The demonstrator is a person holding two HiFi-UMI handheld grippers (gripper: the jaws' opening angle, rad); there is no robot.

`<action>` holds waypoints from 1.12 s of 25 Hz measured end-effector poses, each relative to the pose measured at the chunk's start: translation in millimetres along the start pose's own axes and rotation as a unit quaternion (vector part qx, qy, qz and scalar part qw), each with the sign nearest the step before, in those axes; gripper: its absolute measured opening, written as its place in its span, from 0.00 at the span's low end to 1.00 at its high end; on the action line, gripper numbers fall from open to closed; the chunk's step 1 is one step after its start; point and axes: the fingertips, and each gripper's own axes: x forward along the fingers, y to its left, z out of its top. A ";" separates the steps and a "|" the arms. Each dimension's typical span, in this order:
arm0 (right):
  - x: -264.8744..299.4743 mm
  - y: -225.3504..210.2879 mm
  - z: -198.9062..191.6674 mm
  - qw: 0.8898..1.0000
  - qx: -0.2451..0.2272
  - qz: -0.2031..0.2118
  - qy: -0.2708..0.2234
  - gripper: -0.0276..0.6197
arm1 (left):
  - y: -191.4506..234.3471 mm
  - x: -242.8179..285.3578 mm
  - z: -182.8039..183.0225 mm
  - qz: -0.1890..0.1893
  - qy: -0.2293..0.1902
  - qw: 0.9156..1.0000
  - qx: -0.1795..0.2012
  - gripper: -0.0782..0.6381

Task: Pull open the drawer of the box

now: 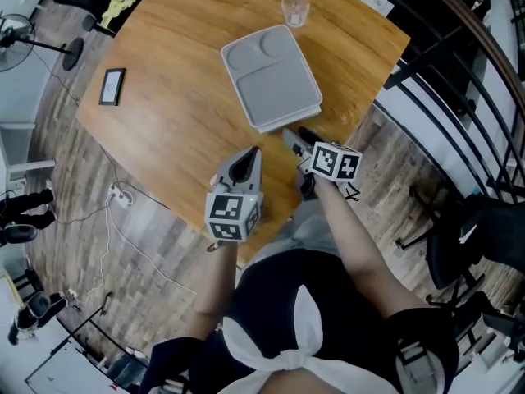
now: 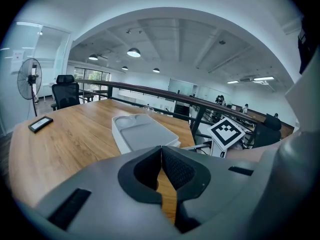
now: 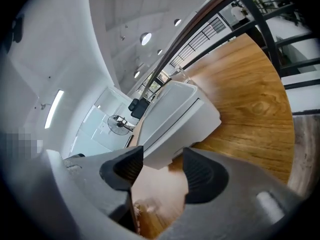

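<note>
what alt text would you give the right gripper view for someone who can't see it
The right claw stands open, its dark jaws apart and gripping nothing, pointed at the near end of a white box on a wooden table. The view is tilted; a standing fan shows far behind.

From the head, looks steeply down and from well above onto the wooden table (image 1: 180, 113), the white box (image 1: 271, 76), the left gripper (image 1: 254, 156) and the right gripper (image 1: 297, 136). From the left gripper, faces level along the tabletop, with the box near ahead and the right gripper off to the right. From the right gripper, rolled sideways, faces the box's front edge from very close. Shares box and tabletop across all three.
</note>
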 end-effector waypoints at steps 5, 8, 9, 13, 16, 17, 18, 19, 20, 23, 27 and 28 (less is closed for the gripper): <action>6.9 -6.2 -2.1 0.997 0.077 0.024 -0.012 0.42 | 0.3 4.4 -4.8 -0.002 0.009 1.000 -0.001 0.13; 11.0 -10.7 -1.1 0.993 0.111 0.037 -0.020 0.42 | -0.5 8.0 -5.4 -0.004 0.011 1.000 -0.001 0.13; 12.7 -12.3 -1.3 0.992 0.115 0.039 -0.021 0.42 | -0.5 9.4 -6.6 -0.004 0.012 1.000 -0.002 0.13; 20.3 -17.8 -0.7 0.990 0.134 0.045 -0.022 0.42 | -0.3 15.6 -8.9 -0.007 0.016 1.000 -0.003 0.13; 24.5 -20.0 0.2 0.989 0.141 0.049 -0.026 0.42 | 0.3 17.3 -9.9 -0.008 0.020 1.000 -0.003 0.13; 25.4 -20.6 0.4 0.988 0.141 0.051 -0.027 0.42 | 0.3 17.9 -10.3 -0.009 0.020 1.000 -0.003 0.13; 26.3 -21.1 0.6 0.988 0.142 0.054 -0.029 0.42 | 0.2 18.6 -10.5 -0.009 0.021 1.000 -0.003 0.13; 27.2 -22.0 0.9 0.987 0.145 0.058 -0.030 0.42 | 0.2 19.6 -10.7 -0.010 0.021 1.000 -0.002 0.13; 28.1 -23.0 1.4 0.986 0.151 0.062 -0.033 0.42 | 0.1 20.7 -10.9 -0.010 0.022 1.000 -0.002 0.13; 31.1 -26.3 3.2 0.981 0.174 0.075 -0.042 0.42 | -0.4 22.1 -11.1 -0.011 0.023 1.000 -0.001 0.13; 34.0 -25.0 2.2 0.976 0.191 0.092 -0.041 0.42 | 0.8 19.7 -10.1 -0.011 0.021 1.000 -0.001 0.13; 34.1 -24.5 2.1 0.975 0.194 0.096 -0.041 0.42 | 1.0 19.5 -10.0 -0.011 0.022 1.000 -0.001 0.13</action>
